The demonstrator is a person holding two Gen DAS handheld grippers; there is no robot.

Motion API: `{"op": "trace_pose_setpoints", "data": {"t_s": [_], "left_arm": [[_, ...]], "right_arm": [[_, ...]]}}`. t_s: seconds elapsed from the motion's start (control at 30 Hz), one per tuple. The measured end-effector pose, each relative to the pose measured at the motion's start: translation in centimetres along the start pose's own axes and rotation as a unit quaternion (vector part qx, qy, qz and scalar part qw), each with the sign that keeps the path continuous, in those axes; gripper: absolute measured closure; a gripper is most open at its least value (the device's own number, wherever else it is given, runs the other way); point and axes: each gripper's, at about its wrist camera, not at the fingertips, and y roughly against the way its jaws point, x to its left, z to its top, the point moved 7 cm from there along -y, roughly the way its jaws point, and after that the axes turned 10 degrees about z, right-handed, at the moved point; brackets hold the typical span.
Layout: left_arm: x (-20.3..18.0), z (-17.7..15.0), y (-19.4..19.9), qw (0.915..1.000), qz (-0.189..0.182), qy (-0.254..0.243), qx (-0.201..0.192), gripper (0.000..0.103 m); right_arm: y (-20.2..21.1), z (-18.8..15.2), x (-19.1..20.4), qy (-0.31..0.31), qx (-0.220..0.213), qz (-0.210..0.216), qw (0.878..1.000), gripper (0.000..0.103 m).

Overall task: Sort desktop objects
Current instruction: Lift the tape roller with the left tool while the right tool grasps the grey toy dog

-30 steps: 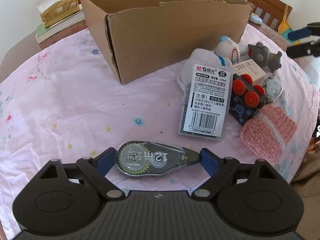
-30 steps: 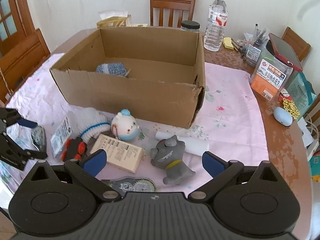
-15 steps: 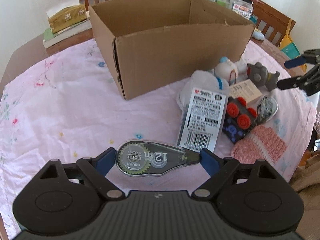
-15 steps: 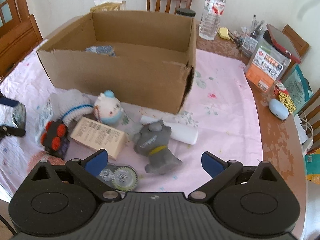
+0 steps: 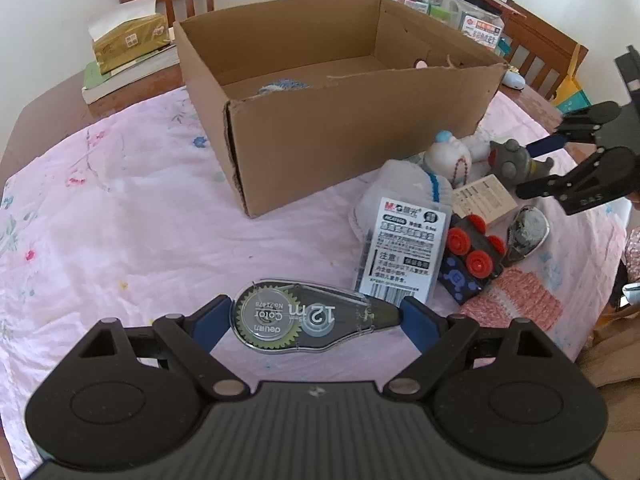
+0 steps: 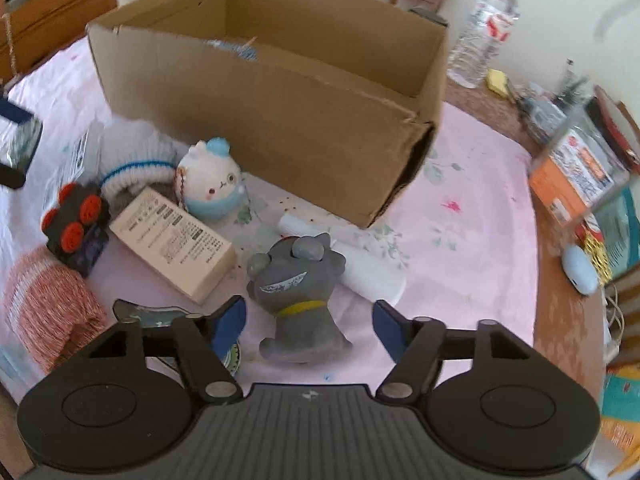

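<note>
Gripping a correction tape dispenser (image 5: 312, 318) end to end, the left gripper (image 5: 316, 316) is seen with its blue fingers (image 5: 208, 320) pressed against both ends of the clear casing, held above the pink tablecloth (image 5: 120, 220). A cardboard box (image 5: 340, 120) stands open on the far side of the cloth; a blue knitted item (image 5: 280, 87) lies inside it. To the right of the box a cluster of objects is noted: a white sock with a blue stripe (image 5: 396, 188), a refill pack with a barcode (image 5: 404, 252), a black block with red wheels (image 5: 470, 256), a small beige carton (image 6: 172, 240), a round white doll with a blue cap (image 6: 212, 184), a pink knitted cloth (image 5: 516, 304) and a second tape dispenser (image 5: 528, 232).

The right gripper (image 6: 308, 320) is observed with its fingers (image 6: 230, 316) set apart on either side of a grey dog figure (image 6: 300, 292), which stands upright on the cloth; contact is not seen on either side. A white paper roll (image 6: 360, 264) lies just behind the figure. The right-wrist view is slightly blurred. A water bottle (image 6: 488, 28) stands on the bare table (image 6: 560, 300) at the far right.
</note>
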Motion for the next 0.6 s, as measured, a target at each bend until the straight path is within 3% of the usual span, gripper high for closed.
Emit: {"op": "trace_pose_setpoints", "data": {"t_s": [0.33, 0.4, 0.6], "left_arm": [[-0.6, 0.9, 1.3, 0.9999, -0.006, 0.011, -0.006, 0.013], [-0.7, 1.1, 1.7, 0.9998, -0.01, 0.014, -0.009, 0.013], [-1.3, 1.8, 2.2, 0.9998, -0.009, 0.008, -0.013, 0.013]], "right_arm": [[-1.1, 0.4, 0.5, 0.043, 0.013, 0.024, 0.999, 0.045], [-1.3, 0.4, 0.6, 0.043, 0.019, 0.034, 0.998, 0.052], [-1.3, 0.5, 0.4, 0.043, 0.02, 0.045, 0.998, 0.053]]}}
